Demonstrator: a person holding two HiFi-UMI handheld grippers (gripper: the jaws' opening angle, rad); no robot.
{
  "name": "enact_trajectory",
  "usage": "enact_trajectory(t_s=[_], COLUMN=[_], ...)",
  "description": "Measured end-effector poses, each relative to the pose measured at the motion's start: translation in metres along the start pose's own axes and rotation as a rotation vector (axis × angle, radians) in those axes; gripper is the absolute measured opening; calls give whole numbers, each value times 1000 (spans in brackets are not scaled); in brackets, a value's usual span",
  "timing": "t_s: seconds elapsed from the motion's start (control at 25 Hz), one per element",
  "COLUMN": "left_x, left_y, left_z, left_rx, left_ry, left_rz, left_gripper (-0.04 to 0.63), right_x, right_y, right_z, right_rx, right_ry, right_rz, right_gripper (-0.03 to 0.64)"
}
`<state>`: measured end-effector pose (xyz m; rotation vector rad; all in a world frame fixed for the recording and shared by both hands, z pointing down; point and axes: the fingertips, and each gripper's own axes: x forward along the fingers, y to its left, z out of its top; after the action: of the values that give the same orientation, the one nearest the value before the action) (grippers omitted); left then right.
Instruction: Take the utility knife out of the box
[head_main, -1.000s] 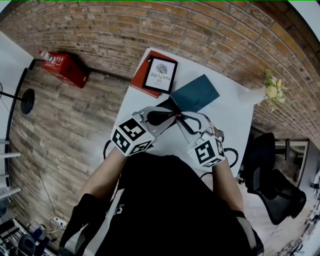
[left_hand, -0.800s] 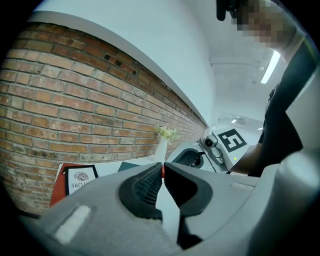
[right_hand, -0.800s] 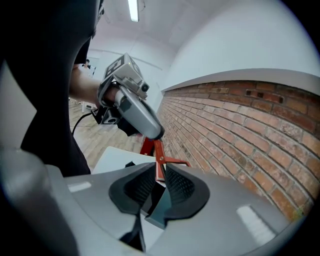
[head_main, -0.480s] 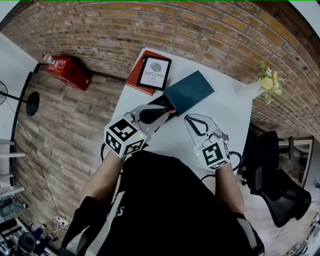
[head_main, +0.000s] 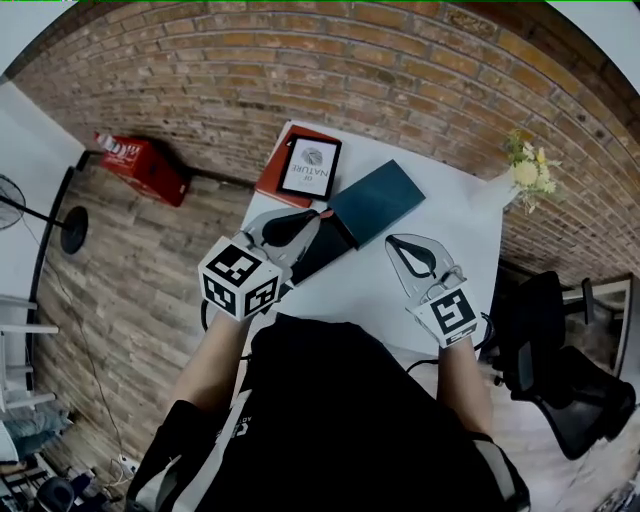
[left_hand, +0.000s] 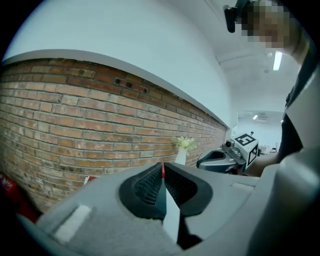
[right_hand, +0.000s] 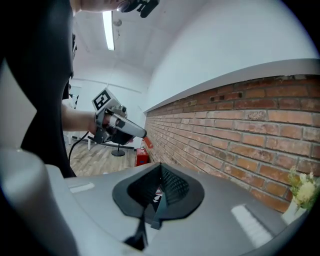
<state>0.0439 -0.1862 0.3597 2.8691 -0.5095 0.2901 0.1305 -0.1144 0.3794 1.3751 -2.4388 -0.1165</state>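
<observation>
Both point nearly level over the white surface (head_main: 455, 215): left tongs (head_main: 310, 217) clamp a thin red-tipped utility knife (left_hand: 161, 172), right tongs (head_main: 392, 241) pressed together, empty, near the flat teal box (head_main: 378, 203).

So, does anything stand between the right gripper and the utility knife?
The knife is not visible; presumably the teal box encloses it. The left gripper pinches a thin flap; the shut right gripper is beside the box.

Teal box (head_main: 378, 200), white table (head_main: 372, 288), red-brown brick wall (head_main: 400, 70), red crate (head_main: 142, 162)
</observation>
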Motion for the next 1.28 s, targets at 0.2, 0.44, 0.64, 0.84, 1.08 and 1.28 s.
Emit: enact_trajectory(t_s=[0.2, 0.44, 0.64, 0.84, 1.08, 1.28], left_x=[-3, -8, -12, -11, -8, -11], left_y=[19, 46, 67, 79, 86, 92], left_z=[23, 50, 62, 68, 72, 67], left_rx=[65, 71, 44, 9, 25, 18], left_ry=[-16, -70, -114, -151, -151, -151], left_rz=[32, 53, 85, 104, 107, 114], left_gripper=[20, 20, 20, 18, 20, 20], right_x=[9, 18, 26, 29, 39, 45], right_y=[-16, -37, -37, -46, -50, -44], right_z=[16, 60, 77, 82, 83, 75], right_rx=[24, 203, 195, 236, 244, 258], right_ry=[-21, -180, -200, -225, -223, -218], right_rz=[-21, -106, -125, -175, -180, -169], right_gripper=[0, 0, 0, 0, -2, -2])
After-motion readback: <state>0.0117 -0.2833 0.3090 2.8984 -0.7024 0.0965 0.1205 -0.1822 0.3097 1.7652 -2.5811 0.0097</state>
